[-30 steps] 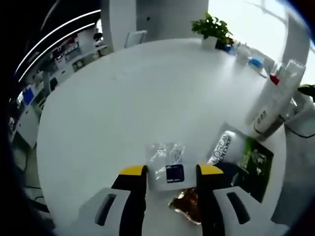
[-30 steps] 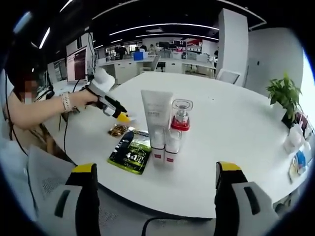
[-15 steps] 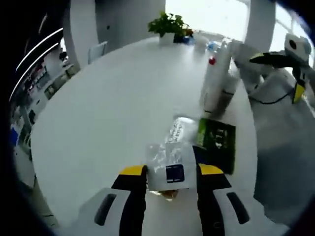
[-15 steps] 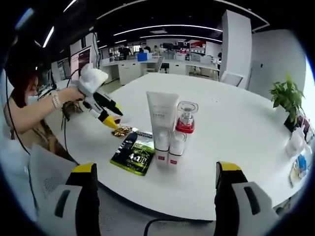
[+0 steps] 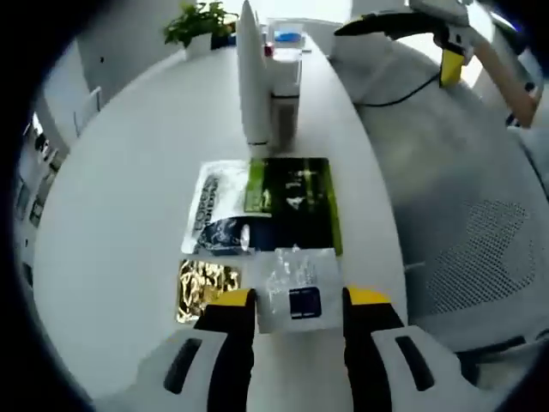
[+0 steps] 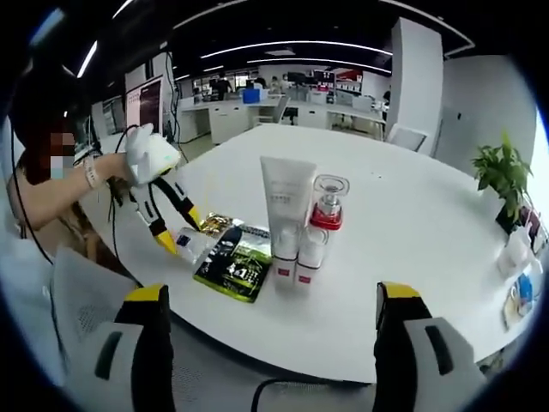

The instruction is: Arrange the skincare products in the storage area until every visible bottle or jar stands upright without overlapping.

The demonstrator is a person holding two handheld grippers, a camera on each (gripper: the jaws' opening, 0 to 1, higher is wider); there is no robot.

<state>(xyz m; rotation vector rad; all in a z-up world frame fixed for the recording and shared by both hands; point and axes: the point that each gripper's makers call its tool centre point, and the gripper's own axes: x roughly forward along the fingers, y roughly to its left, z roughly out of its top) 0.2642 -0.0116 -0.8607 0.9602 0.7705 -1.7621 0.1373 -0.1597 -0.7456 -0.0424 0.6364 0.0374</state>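
- Your round white desk (image 6: 412, 257) carries every product.
- One tall white tube (image 6: 286, 206) stands upright on its cap, touching one clear red-collared pump bottle (image 6: 319, 225).
- Three flat sachets lie beside them: one dark green (image 5: 296, 202), one silver-and-black (image 5: 214, 210), one gold foil (image 5: 206, 287).
- Your left hand-held gripper (image 5: 292, 300) grips one clear sample sachet with a dark label (image 5: 296, 287) between its jaws, at the desk's near edge.
- Your right hand-held gripper (image 6: 270, 296) hangs wide open, holding nothing.

Black fingers (image 5: 232, 343) capped with yellow tips, set in white housings with dark oval slots; white-bodied left gripper (image 6: 163, 233) trailing black cable; bracelet (image 6: 89, 174) on wrist.
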